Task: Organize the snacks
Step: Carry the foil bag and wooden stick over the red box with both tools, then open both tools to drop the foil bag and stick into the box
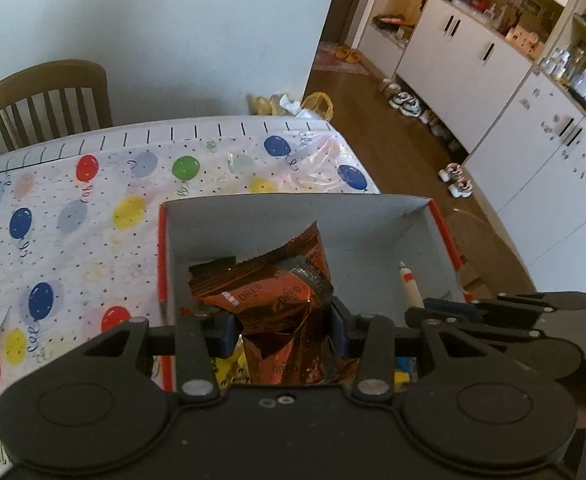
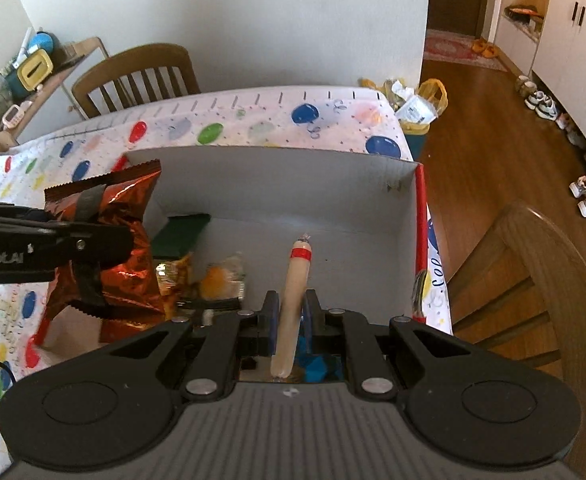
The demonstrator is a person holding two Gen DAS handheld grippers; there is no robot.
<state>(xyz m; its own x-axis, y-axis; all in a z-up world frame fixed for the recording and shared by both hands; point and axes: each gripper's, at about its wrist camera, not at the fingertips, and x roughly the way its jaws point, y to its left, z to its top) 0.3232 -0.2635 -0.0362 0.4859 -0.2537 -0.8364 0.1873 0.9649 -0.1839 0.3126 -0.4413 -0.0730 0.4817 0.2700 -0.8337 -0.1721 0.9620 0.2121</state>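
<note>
A cardboard box (image 1: 293,216) with white walls and a red outside stands on the balloon-print tablecloth (image 1: 73,200). My left gripper (image 1: 283,320) is shut on crumpled orange Oreo packets (image 1: 277,292), held over the box's left half. From the right wrist view the same packets (image 2: 129,216) hang in the left gripper (image 2: 93,256) above the box wall (image 2: 273,184). My right gripper (image 2: 291,312) is shut on a beige sausage stick (image 2: 297,276) with a red band, over the box's right half. That stick (image 1: 409,284) also shows beside the right gripper (image 1: 445,304).
Inside the box lie a green packet (image 2: 179,232), a yellow packet (image 2: 173,276), an orange snack in clear wrap (image 2: 217,280) and something blue (image 2: 317,364). Wooden chairs stand at the far side (image 1: 49,96) and at the right (image 2: 533,280). The table edge drops to wooden floor at right.
</note>
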